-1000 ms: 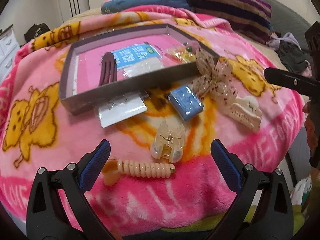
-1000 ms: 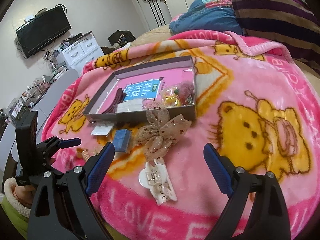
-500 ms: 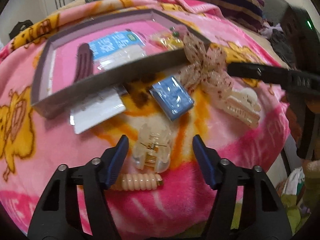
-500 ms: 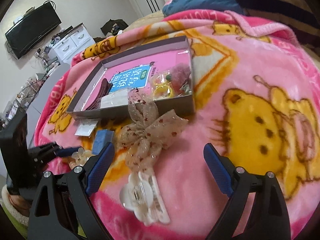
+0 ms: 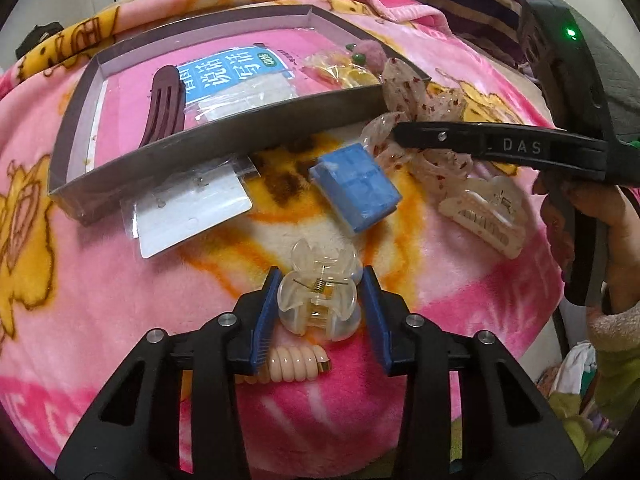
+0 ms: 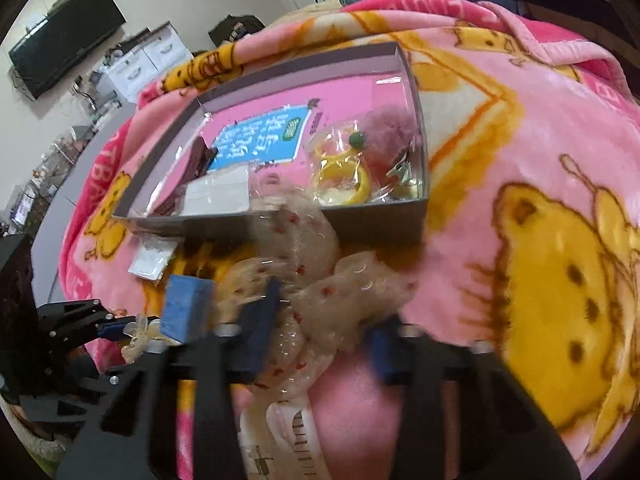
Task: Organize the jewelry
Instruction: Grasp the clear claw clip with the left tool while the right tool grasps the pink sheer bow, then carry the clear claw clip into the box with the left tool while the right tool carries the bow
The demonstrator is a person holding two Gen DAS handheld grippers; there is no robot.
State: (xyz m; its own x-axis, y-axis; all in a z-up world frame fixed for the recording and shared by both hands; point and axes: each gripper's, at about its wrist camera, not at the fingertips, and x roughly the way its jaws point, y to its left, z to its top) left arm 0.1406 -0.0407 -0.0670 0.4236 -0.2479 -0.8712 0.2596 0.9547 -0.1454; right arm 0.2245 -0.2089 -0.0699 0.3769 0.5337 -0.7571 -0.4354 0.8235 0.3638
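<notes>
My left gripper [image 5: 318,308] has its blue pads against both sides of a clear claw hair clip [image 5: 318,300] on the pink blanket. A peach spiral hair tie [image 5: 292,368] lies just under it. My right gripper [image 6: 320,340] has narrowed around a sheer beige bow [image 6: 312,280] with red dots; the view is blurred and the right pad stands apart from the bow. The bow also shows in the left wrist view [image 5: 424,108]. A grey tray [image 5: 224,140] holds a maroon clip [image 5: 164,104], packets and yellow rings.
A blue box [image 5: 356,188], a white card [image 5: 188,212] and a white claw clip [image 5: 484,212] lie on the blanket in front of the tray. The bed edge drops off on the near side. A dresser [image 6: 144,60] and TV [image 6: 64,36] stand far left.
Both grippers moved forward and down. The left closed from wide open onto the clear claw clip. The right narrowed around the bow.
</notes>
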